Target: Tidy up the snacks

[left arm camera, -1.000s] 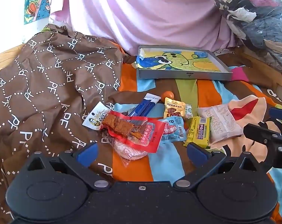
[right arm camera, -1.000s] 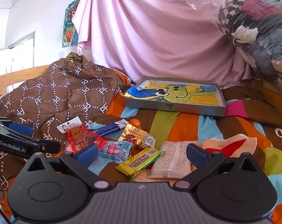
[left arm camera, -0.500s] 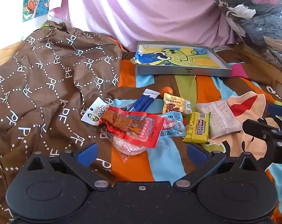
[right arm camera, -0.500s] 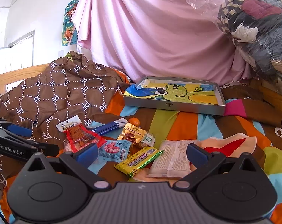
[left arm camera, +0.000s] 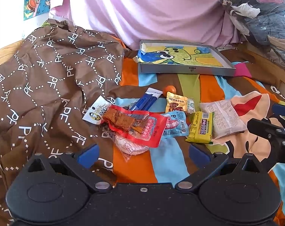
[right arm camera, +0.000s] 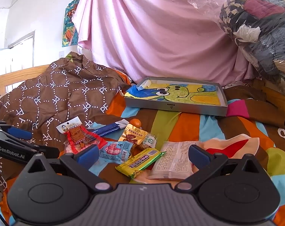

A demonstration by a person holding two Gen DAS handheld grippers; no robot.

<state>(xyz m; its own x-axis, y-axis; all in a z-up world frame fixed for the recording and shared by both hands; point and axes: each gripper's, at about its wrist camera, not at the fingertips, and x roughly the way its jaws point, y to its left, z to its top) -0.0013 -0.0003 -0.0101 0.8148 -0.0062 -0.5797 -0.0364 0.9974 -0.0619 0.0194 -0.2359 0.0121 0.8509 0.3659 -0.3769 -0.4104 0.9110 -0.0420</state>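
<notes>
Two claws, left (left arm camera: 142, 151) and right (right arm camera: 142, 153), hover spread and empty over a bed; snacks (left arm camera: 153, 120) lie just ahead between their fingers, the tray (left arm camera: 185, 69) well beyond. Best lift the topmost red packet (left arm camera: 136, 126) by one edge.
</notes>
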